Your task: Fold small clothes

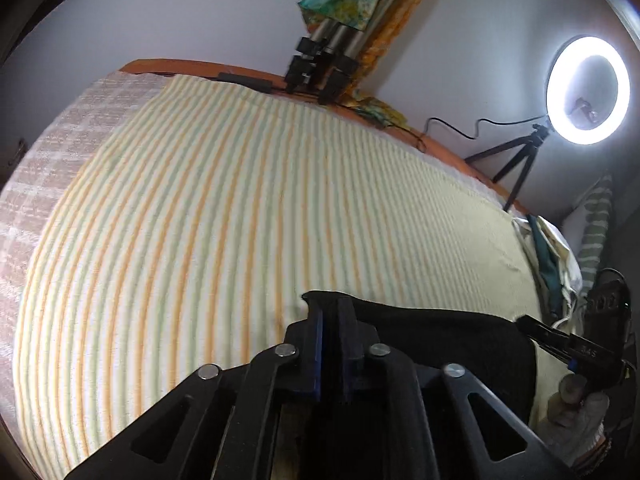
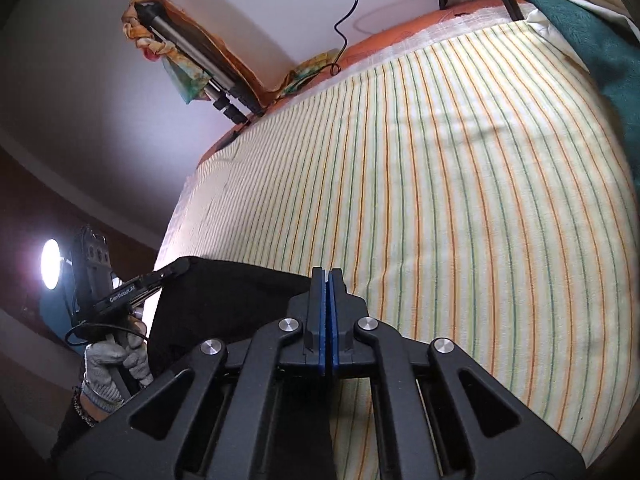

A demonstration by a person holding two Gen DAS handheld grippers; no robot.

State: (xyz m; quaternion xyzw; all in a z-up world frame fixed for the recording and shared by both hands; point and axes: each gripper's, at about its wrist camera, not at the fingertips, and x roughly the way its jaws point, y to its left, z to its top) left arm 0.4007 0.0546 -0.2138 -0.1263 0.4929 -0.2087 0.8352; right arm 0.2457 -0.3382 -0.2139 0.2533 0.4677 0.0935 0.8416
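Clearly both grippers hold one small black cloth garment [image 1: 448, 340] above the striped yellow, orange and green bed sheet [image 1: 224, 208]; the garment hangs stretched between them, near the front edge of the bed. From the left wrist view, the left gripper [image 1: 331, 304] has its blue-padded fingers [image 1: 318, 344] clenched on the left upper corner of the garment, and the right gripper [image 1: 524, 323] is seen at the far right, biting the other corner; a gloved hand [image 1: 576, 404] is below it. From the right wrist view, the right gripper [image 2: 329, 274] is pressed closed on the garment [image 2: 224, 300] edge, and the left gripper [image 2: 176, 268] comes from the left side, held by a hand in a grey knitted glove [image 2: 108, 368]. Only the left view shows the lit white ring lamp on a black tripod [image 1: 586, 90] beside the wall and the checked beige blanket [image 1: 60, 148] at the left of the bed; only the right view shows the dark green cloth [image 2: 600, 48] at the upper right of the bed. Both views show a folded metal tripod wrapped in a coloured scarf [image 2: 188, 52] leaning at the wall.
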